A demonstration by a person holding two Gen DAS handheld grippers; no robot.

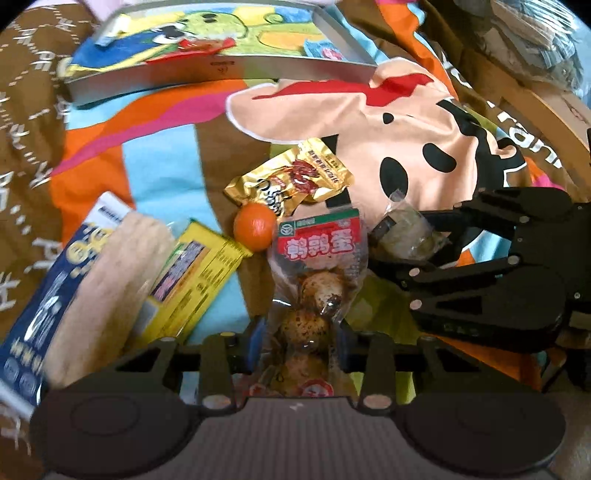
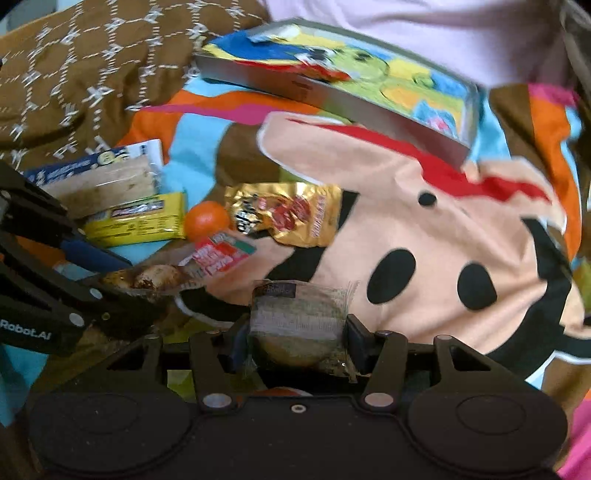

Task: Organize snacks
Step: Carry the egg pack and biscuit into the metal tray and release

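My left gripper [image 1: 300,341] is shut on a clear pack of speckled quail eggs [image 1: 317,280] with a red label; the same pack [image 2: 173,275] shows in the right wrist view at the left. My right gripper [image 2: 295,341] is shut on a clear-wrapped round pastry [image 2: 301,325], also seen as the pastry [image 1: 404,230] in the left wrist view, held by the right gripper [image 1: 424,240]. A gold snack pouch [image 1: 295,177], a small orange [image 1: 255,227], a yellow box [image 1: 192,277] and a blue-and-white cracker pack [image 1: 85,295] lie on the cartoon-print cloth.
A shallow metal tin [image 1: 221,70] with a cartoon-printed bottom lies at the far side, holding a few small packets; the same tin [image 2: 332,92] shows in the right wrist view. Brown patterned fabric [image 2: 92,74] lies to the left. A pale pink garment [image 2: 406,29] is behind the tin.
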